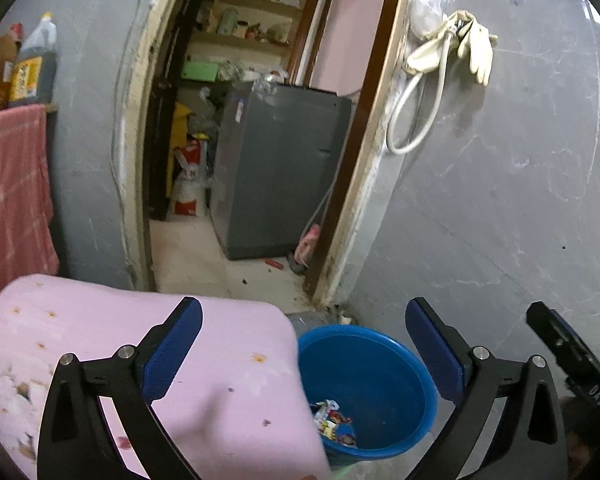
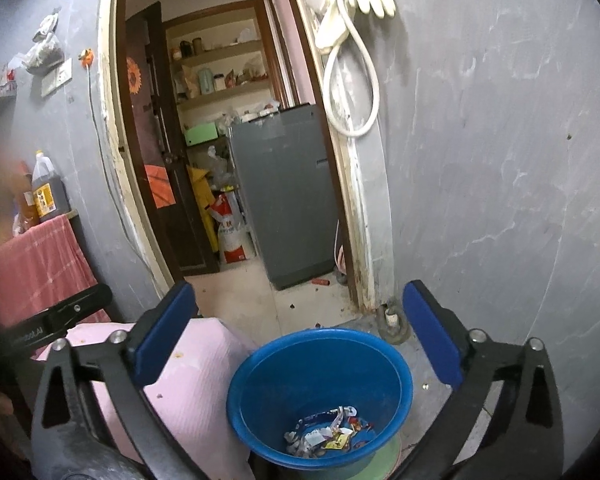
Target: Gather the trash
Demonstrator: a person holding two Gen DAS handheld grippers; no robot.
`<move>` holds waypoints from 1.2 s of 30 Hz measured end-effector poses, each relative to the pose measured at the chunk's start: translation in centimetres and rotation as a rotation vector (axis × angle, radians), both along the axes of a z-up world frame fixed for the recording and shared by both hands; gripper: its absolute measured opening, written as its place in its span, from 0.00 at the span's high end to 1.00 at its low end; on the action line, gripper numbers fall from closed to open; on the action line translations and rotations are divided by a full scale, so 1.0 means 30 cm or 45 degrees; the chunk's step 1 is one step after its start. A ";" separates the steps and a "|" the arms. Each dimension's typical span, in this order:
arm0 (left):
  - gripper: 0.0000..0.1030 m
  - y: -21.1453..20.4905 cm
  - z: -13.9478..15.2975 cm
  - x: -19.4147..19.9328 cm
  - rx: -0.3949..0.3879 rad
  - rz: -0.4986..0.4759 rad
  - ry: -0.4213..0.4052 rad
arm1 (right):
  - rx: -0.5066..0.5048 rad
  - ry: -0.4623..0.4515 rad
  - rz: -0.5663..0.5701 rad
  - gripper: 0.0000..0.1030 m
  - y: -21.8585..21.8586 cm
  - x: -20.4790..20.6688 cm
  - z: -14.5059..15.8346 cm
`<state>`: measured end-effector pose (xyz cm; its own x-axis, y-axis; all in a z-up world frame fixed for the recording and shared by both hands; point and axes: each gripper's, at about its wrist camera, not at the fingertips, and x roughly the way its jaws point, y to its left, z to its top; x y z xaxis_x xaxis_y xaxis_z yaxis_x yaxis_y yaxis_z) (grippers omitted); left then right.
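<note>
Wrappers [image 2: 328,434] sit in the tub [image 2: 260,372]; I've both hand-held grippers, left [image 1: 304,350] and right [image 2: 300,336], wide open and empty above it, so a drop looks finished.

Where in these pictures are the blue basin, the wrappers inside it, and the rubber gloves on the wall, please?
blue basin [image 2: 396,364], right wrist view, on its far right rim.
wrappers [image 2: 328,434], right wrist view, middle of the pile.
rubber gloves [image 1: 478,46], left wrist view, on the right glove's palm.
</note>
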<state>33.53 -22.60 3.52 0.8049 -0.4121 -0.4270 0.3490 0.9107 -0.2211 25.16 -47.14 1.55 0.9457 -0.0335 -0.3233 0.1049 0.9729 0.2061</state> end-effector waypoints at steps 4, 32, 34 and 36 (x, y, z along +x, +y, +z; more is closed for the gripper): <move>0.02 0.052 0.024 -0.057 -0.007 0.023 -0.048 | -0.007 -0.023 0.001 0.00 0.022 -0.043 0.026; 0.02 0.318 0.053 -0.511 0.066 0.127 -0.156 | -0.093 -0.102 0.029 0.00 0.235 -0.456 0.089; 0.02 0.331 0.047 -0.545 0.068 0.130 -0.166 | -0.109 -0.109 0.031 0.00 0.256 -0.486 0.083; 0.02 0.342 0.042 -0.571 0.068 0.135 -0.173 | -0.117 -0.114 0.028 0.00 0.275 -0.515 0.076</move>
<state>16.40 -12.34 4.77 0.8943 -0.3016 -0.3306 0.2738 0.9531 -0.1290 9.71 -38.90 3.83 0.9715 -0.0385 -0.2341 0.0689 0.9900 0.1232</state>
